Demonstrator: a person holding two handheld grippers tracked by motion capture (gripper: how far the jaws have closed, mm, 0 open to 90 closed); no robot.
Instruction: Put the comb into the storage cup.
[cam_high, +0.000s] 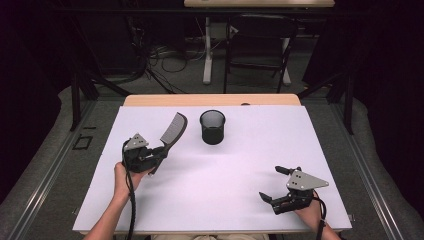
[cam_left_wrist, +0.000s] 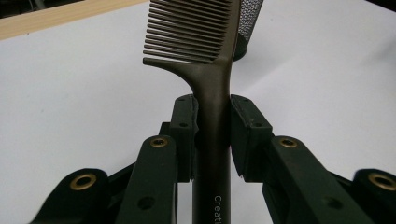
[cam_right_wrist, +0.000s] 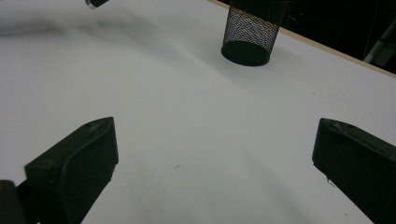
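Comb (cam_left_wrist: 212, 79) handle sits clamped between the jaws of the left gripper (cam_left_wrist: 212, 121), its toothed head jutting forward past them toward the black mesh cup (cam_high: 212, 127). It is dark, slim-handled, with fine close teeth; in the high view it seems lifted off the white table (cam_high: 225, 200), though that is hard to judge. Right gripper (cam_high: 280, 184) rests spread wide, well apart.

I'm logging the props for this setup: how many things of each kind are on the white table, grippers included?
Comb: 1
Mesh cup: 1
Grippers: 2, the left gripper and the right gripper
Total: 4
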